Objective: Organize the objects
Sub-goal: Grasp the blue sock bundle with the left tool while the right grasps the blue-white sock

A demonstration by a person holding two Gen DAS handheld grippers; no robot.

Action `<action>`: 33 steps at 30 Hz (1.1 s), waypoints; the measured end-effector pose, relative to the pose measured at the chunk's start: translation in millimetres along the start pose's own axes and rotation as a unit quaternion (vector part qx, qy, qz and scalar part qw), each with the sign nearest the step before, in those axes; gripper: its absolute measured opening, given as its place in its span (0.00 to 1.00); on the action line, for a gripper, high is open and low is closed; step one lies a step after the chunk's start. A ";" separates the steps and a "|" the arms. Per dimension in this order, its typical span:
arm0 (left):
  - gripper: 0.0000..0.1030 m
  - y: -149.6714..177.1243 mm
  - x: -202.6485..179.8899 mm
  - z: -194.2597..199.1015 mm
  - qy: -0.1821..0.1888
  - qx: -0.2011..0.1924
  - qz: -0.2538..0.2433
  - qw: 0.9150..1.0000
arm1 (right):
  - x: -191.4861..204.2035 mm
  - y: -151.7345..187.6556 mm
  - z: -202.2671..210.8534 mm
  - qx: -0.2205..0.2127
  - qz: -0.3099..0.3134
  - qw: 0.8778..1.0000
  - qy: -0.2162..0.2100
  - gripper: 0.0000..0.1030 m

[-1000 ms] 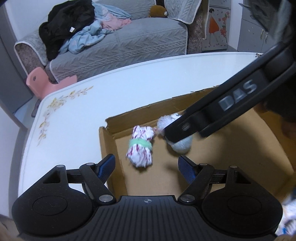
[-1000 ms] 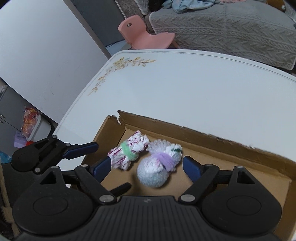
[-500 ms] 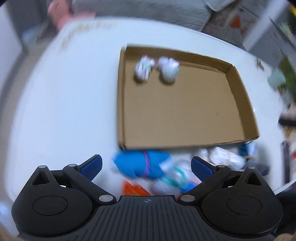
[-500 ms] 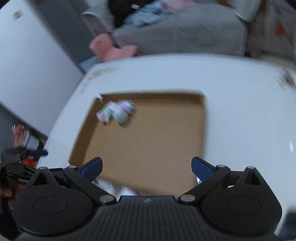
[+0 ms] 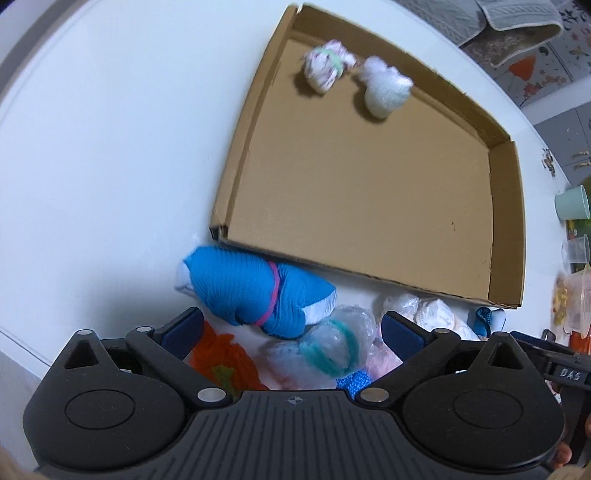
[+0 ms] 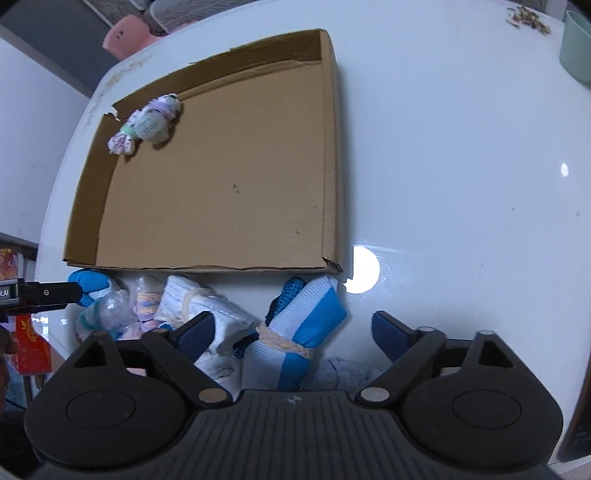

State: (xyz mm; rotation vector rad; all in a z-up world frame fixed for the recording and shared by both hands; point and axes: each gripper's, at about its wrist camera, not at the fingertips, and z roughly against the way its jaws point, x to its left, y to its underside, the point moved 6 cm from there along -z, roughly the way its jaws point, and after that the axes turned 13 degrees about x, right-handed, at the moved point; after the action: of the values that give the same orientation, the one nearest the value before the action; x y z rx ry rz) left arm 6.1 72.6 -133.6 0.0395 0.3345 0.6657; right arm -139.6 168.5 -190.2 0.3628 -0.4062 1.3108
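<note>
A shallow cardboard tray (image 5: 236,177) (image 6: 334,147) lies on the white table. In its far corner rest a pink-patterned bundle with a green band (image 5: 323,68) (image 6: 120,142) and a pale fluffy bundle (image 5: 384,90) (image 6: 155,122). Several banded bundles are piled along the tray's near side. My left gripper (image 5: 291,326) is open above a blue bundle with a pink band (image 5: 251,290) and a clear plastic bundle with a teal band (image 5: 332,350). My right gripper (image 6: 293,328) is closing around a blue-and-white bundle with a yellow band (image 6: 299,328), its pads apart from it.
A mint cup (image 5: 572,208) (image 6: 576,48) and a clear cup (image 5: 576,251) stand at the table's right. White bundles (image 6: 192,299) and an orange cloth (image 5: 221,358) lie in the pile. A pink chair (image 6: 129,35) is beyond the table.
Both grippers pulled back from the tray's far corner to the pile at its near side and tilted downward. The two bundles stay in the corner. Both sets of jaws stand wider than before.
</note>
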 end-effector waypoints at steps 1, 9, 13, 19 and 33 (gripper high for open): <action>0.99 -0.1 0.5 -1.9 0.004 0.001 0.003 1.000 | -1.8 0.8 -2.3 0.002 0.000 1.000 0.002 0.73; 0.99 -6.1 2.7 -7.7 -0.011 -0.005 -0.001 1.000 | -2.9 -2.5 -16.9 0.005 -0.028 0.999 0.018 0.68; 0.99 -9.6 4.8 -12.0 -0.023 -0.004 -0.010 1.000 | 6.0 -4.8 -26.6 0.006 -0.030 0.999 0.024 0.62; 0.99 -12.0 9.1 -20.3 -0.034 0.002 -0.019 0.999 | 15.5 -5.7 -41.1 0.009 -0.036 0.999 0.029 0.59; 0.77 -23.3 14.8 -11.9 -0.036 -0.008 -0.048 0.998 | 36.4 0.2 -50.9 -0.019 -0.040 0.999 0.029 0.42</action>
State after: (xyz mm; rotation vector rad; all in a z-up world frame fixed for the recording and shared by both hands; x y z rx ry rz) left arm 27.2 62.5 -152.5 0.0327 0.2604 0.5710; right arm -128.0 223.8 -217.1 0.3055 -0.3637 1.2316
